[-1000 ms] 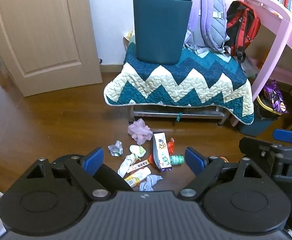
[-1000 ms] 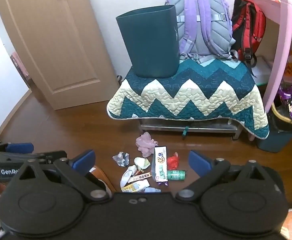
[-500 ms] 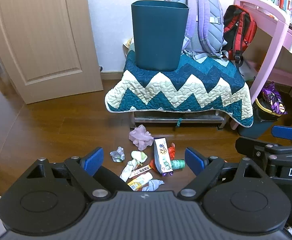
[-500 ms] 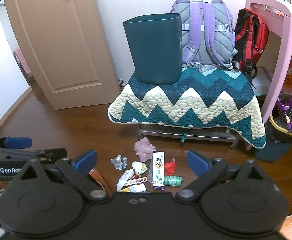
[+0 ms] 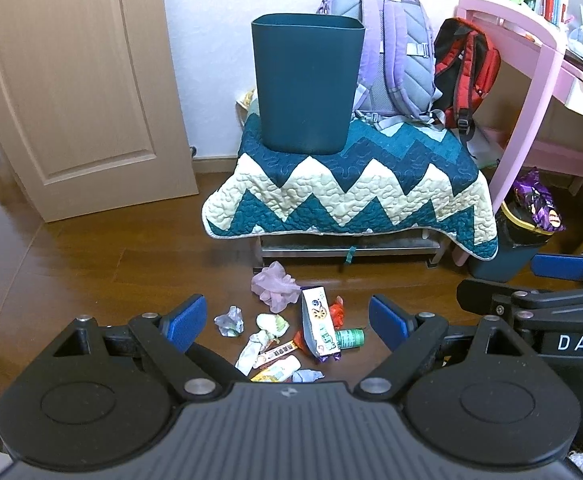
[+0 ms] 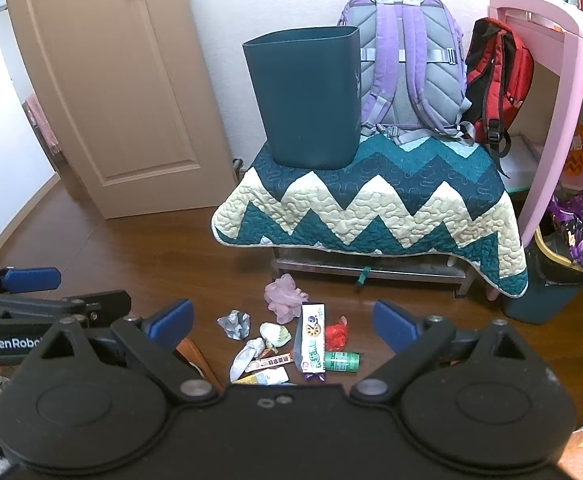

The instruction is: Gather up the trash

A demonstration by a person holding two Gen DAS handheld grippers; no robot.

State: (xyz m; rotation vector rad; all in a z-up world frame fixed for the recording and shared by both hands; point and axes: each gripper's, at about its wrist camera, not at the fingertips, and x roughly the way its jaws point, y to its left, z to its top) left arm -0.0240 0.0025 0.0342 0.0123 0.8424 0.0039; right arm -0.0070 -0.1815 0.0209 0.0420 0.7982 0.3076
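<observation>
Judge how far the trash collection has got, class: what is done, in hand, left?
Done: nothing visible; the bin's inside is hidden. In hand: nothing; the left tool and right tool are open, empty. Left: the whole litter pile on the floor, away from the bin.

Dark teal bin stands upright on the zigzag quilt, open top, at 12 o'clock from the floor litter. Trash cluster sits on the wood floor in front of the quilted bench — loose, nothing stacked high. Pink crumpled wad at the cluster's 12 o'clock. White snack box with printed front lies lengthwise near centre; red wrapper touching its right side, small green can on its side at 4 o'clock. Silver foil ball at 9 o'clock, apart from the rest. Pale green-white crumple beside twisted white tissue. Narrow snack stick wrapper and yellowish packet at 6 o'clock — partly hidden.
</observation>
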